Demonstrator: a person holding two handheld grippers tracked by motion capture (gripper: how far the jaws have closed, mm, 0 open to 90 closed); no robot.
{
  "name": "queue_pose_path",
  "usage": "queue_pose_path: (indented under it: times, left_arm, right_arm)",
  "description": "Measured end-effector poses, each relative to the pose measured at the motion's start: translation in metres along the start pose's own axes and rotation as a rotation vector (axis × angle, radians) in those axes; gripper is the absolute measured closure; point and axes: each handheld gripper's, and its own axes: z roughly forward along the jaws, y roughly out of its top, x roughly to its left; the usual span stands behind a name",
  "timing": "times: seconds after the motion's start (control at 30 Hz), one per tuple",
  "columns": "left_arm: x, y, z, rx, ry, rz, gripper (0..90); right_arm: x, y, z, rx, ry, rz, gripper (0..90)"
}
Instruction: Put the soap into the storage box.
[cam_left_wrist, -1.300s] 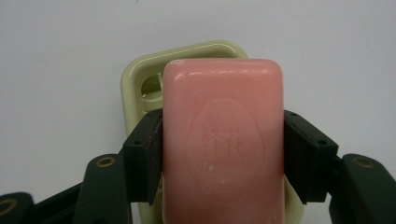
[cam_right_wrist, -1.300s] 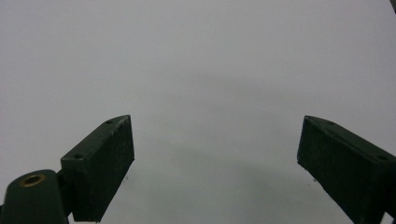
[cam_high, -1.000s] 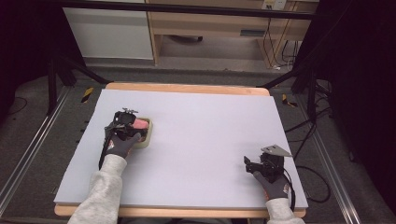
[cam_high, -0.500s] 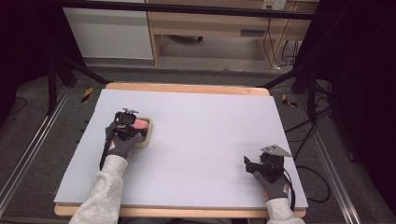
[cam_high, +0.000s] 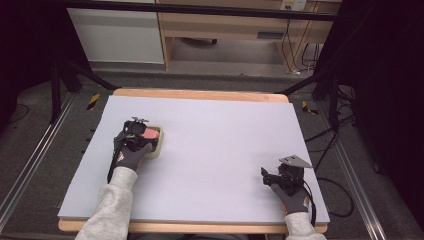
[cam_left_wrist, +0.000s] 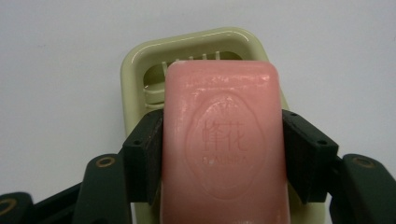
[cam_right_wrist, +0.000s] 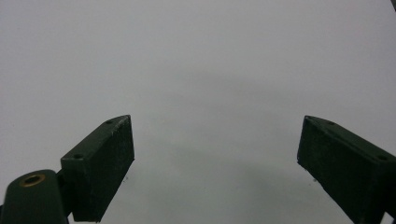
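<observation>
Nearest the person, two grey sleeves are coming in over the table's front edge, each ending in a dark glove around a gripper. The right hand (cam_high: 292, 192) is resting low on the white table (cam_high: 220, 150) near its front right corner, forearm lying almost flat and pointing up the board. The right gripper (cam_high: 265, 174) it is carrying is aiming forward and a little toward the table's middle, with the grey three-cornered plate sitting on top. In the right gripper view its two black jaws are standing spread wide apart, with bare white surface between them and nothing being touched.

Farther up the board, on the left side, the left hand (cam_high: 131, 152) is reaching further from the front edge, its forearm angling up from the sleeve and the wrist bending so that the left gripper (cam_left_wrist: 222, 154) is pointing down and forward onto the work. In the left gripper view its jaws are pinching a pink soap bar (cam_left_wrist: 224, 140) by its two long sides, both pads pressing flat against it. The bar, stamped with an oval emblem, is sitting over a pale green soap dish (cam_left_wrist: 135, 65), whose rim and slotted bottom are showing beyond the bar's far end. Whether the bar is resting in the dish or being held just above it cannot be told.

Beyond the table, a wooden desk (cam_high: 225, 25) is standing at the back.
</observation>
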Motion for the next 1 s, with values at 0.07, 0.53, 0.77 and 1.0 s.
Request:
queue_pose_path:
  times: [0.07, 0.53, 0.77, 1.0]
  left_arm:
    - [0.0, 0.0, 0.0, -0.005, -0.003, -0.001, 36.9]
    - [0.005, -0.001, -0.026, -0.082, -0.038, -0.005, 33.3]
    - [0.002, -0.008, -0.039, -0.126, -0.084, 0.02, 31.5]
    - [0.002, -0.025, -0.051, -0.172, -0.139, 0.034, 30.3]
  right_arm:
    - [0.0, 0.0, 0.0, 0.0, 0.0, 0.002, 11.1]
    - [0.0, 0.0, -0.001, -0.001, -0.002, 0.005, 11.1]
    - [-0.002, 0.0, -0.002, -0.004, -0.002, 0.012, 11.1]
    - [-0.006, -0.001, -0.004, -0.009, -0.011, 0.033, 11.1]
